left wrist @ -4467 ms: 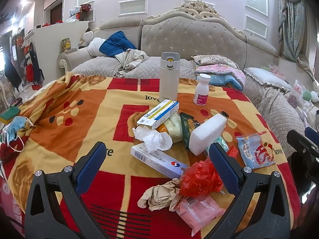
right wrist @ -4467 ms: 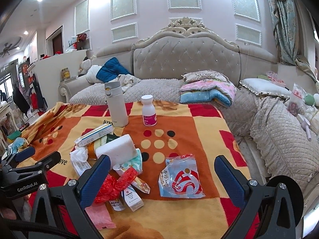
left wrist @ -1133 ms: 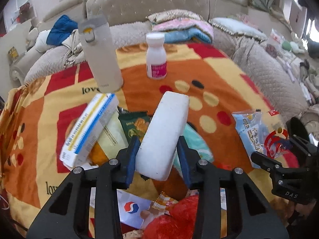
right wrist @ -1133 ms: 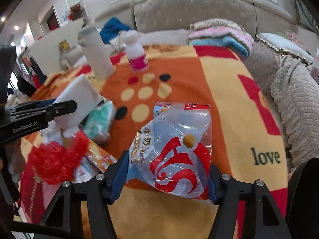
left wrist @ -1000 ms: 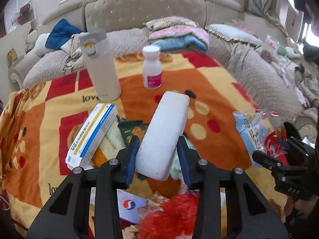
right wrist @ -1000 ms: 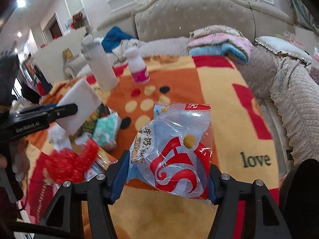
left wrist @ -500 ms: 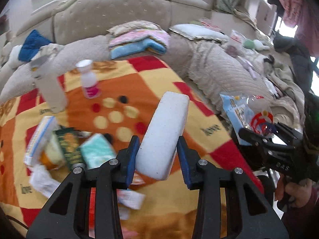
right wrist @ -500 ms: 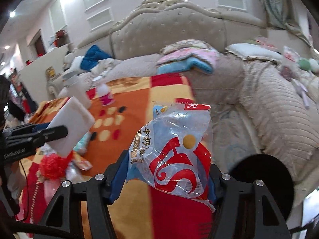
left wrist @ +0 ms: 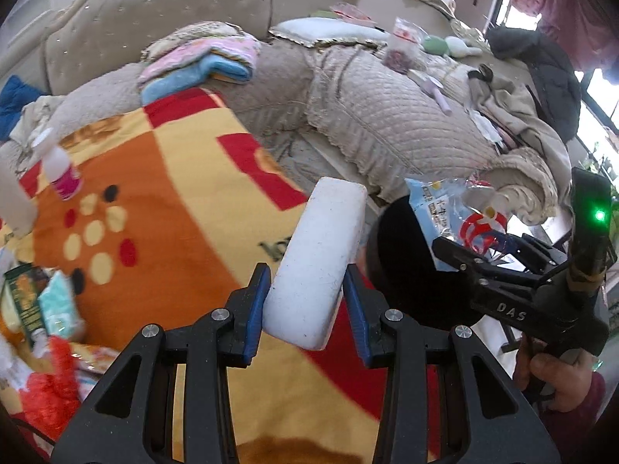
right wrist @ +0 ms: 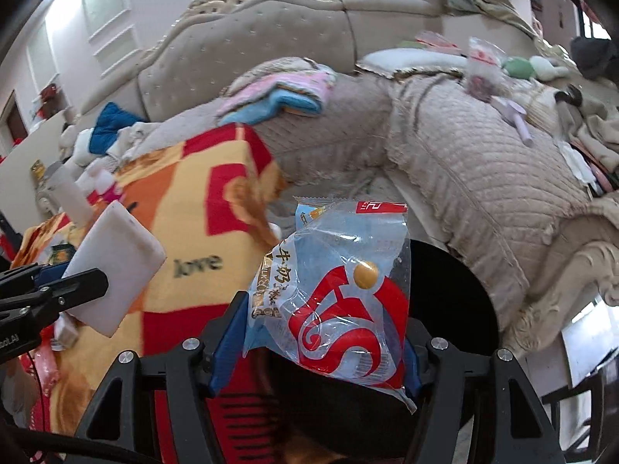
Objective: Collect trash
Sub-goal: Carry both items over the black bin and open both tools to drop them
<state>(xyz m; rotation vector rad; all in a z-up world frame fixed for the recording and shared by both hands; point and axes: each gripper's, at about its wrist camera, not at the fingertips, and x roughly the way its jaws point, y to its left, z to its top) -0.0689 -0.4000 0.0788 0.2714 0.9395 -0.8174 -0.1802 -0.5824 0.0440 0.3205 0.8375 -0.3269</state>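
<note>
Left wrist view: looks forward along its fingers, close over the blanket (left wrist: 185, 232) edge, toward the quilted sofa (left wrist: 387, 123); right wrist view: same heading, slightly farther right. Shared: blanket, sofa, black bin (right wrist: 456, 294) mouth, each other's gripper.

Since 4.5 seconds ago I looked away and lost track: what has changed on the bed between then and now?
The left gripper, open then, closed on the white foam block and lifted it off the blanket. The right gripper closed on the blue and red snack bag. Both swung right, toward the black bin at the bed's edge. The pink-labelled bottle and red plastic wad stayed put.
</note>
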